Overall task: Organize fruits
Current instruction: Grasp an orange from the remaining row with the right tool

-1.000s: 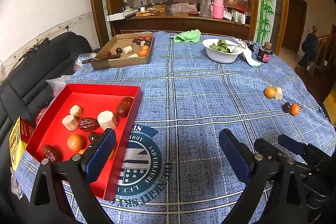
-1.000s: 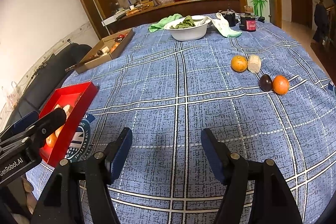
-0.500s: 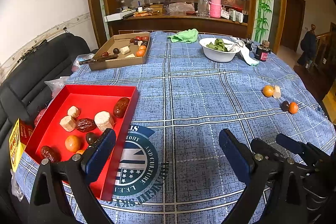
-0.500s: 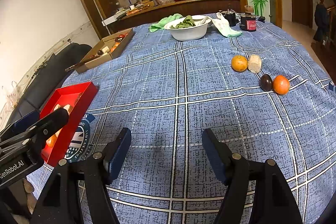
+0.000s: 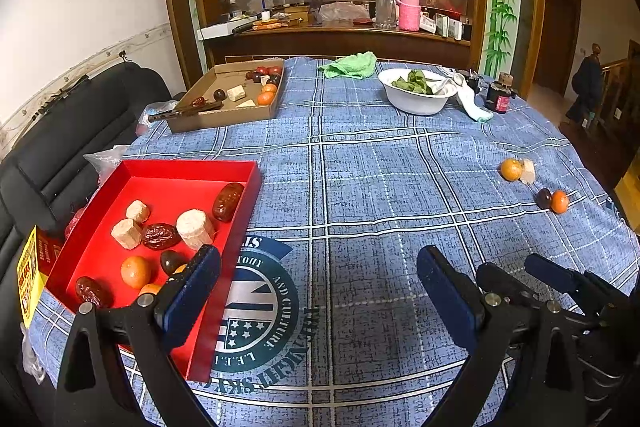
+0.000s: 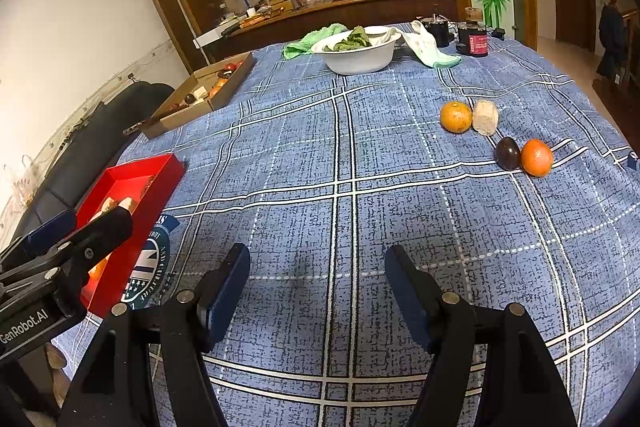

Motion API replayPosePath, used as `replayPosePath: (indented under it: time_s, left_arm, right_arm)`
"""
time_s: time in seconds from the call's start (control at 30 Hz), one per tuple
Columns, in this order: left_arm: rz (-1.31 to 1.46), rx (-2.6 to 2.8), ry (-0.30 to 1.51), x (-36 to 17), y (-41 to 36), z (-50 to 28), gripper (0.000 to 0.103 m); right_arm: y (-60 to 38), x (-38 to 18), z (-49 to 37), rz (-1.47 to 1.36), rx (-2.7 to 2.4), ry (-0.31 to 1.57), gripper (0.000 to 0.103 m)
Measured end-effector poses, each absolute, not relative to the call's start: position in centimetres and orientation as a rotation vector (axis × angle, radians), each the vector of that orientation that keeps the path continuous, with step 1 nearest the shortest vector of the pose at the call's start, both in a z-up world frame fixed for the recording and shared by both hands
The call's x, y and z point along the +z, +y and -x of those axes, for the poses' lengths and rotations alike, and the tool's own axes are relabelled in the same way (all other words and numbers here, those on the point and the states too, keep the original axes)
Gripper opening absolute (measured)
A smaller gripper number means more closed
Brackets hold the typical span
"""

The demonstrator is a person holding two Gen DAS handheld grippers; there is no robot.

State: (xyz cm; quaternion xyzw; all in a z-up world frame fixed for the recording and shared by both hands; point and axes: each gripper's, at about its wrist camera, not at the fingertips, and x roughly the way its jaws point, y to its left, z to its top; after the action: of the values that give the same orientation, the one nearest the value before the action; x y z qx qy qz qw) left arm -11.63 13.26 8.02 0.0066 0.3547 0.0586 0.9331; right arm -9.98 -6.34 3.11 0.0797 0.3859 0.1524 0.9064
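A red tray (image 5: 248,205) at the left of the blue plaid tablecloth holds several pieces: dates, small oranges, pale cut chunks and a dark fruit. Far right on the cloth lie an orange (image 6: 456,116), a pale chunk (image 6: 485,117), a dark fruit (image 6: 507,153) and a second orange (image 6: 536,157). My left gripper (image 5: 318,285) hovers open over the tray's right edge and the round logo, nothing between its fingers. My right gripper (image 6: 317,277) stands open and empty above bare cloth, well short of the loose fruit. The red tray (image 6: 160,183) shows at the left of the right wrist view.
A brown cardboard box (image 5: 224,117) with more fruit and tongs sits at the back left. A white bowl (image 5: 416,99) of greens, a green cloth (image 5: 352,65), a white rag and small jars stand at the far edge. A black sofa (image 5: 72,131) borders the table's left.
The left wrist view has shifted slightly, the tray and box sitting a little lower and nearer. The right gripper's view is unchanged. Both grippers stay open and empty.
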Motion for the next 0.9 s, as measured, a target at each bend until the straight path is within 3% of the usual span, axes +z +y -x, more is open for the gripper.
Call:
replayPosePath:
  time_s: [0.57, 0.9]
  left_arm:
    - [-0.011, 0.098, 0.765, 6.8, 13.5, 10.6, 0.098]
    - [0.213, -0.069, 0.85, 4.8, 14.6, 8.7, 0.098]
  right_arm:
    - [-8.3, 3.1, 9.8, -0.169, 0.309, 0.816, 0.075]
    - [-21.5, 7.6, 7.1, -0.173, 0.038, 0.728, 0.081]
